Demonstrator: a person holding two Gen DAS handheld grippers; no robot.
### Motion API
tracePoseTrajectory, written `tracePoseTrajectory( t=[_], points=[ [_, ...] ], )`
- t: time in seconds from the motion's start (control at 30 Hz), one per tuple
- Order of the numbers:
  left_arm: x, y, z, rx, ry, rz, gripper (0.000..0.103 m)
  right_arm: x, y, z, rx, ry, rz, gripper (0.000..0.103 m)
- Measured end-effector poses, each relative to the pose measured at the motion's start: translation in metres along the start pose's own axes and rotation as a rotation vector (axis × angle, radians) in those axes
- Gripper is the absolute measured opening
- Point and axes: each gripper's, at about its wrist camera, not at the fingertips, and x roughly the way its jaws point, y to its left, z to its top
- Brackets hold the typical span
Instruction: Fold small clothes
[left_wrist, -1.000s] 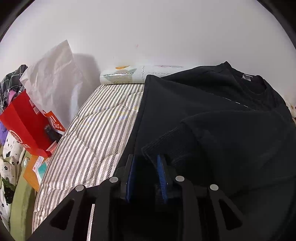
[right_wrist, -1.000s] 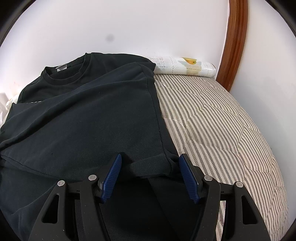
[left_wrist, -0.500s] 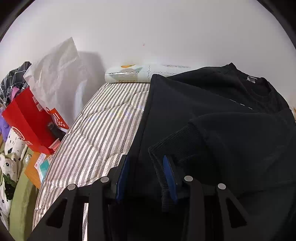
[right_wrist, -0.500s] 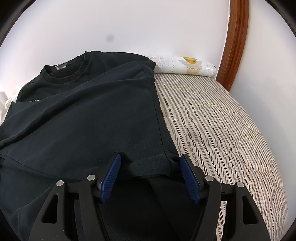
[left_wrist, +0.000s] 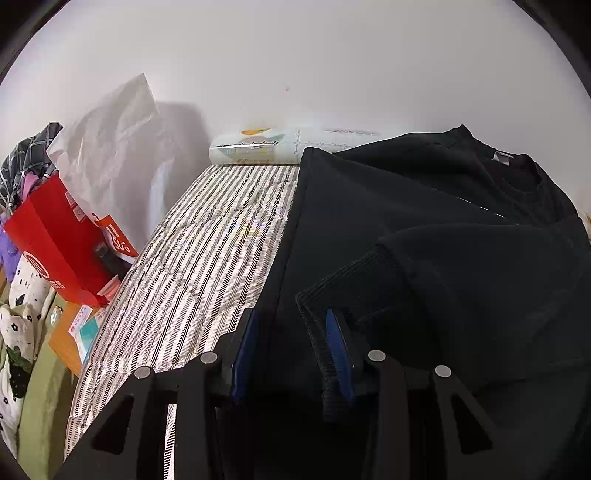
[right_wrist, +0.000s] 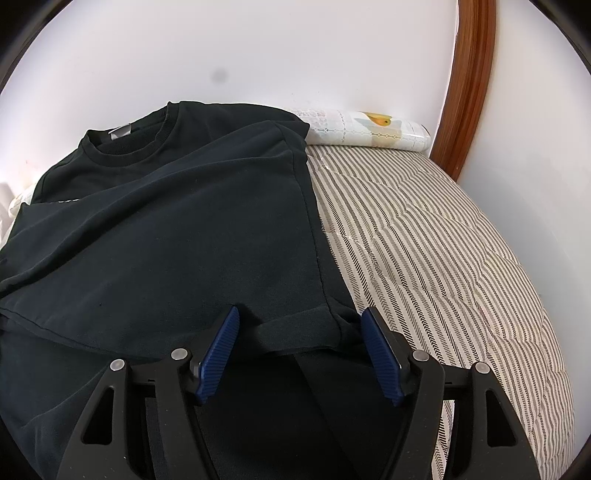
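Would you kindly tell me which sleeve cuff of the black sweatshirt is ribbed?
The cuff by the left tongs is ribbed; the sleeve end between the right tongs looks smooth.

black sweatshirt (right_wrist: 166, 229), striped mattress (right_wrist: 424, 240), red bag (left_wrist: 55, 243)

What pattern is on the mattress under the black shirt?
The mattress has narrow dark herringbone stripes on cream, quilted. It shows best in the right wrist view.
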Motion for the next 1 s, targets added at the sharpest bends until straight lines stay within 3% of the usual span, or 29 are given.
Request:
tracePoseTrajectory(
  t=[1.0],
  points=[
    [-0.0012,0.0004,0.0003,0.005,0.0,0.004,0.037,0.0008,0.0,0.0002,-0.002,0.0,0.002,0.07]
  ],
)
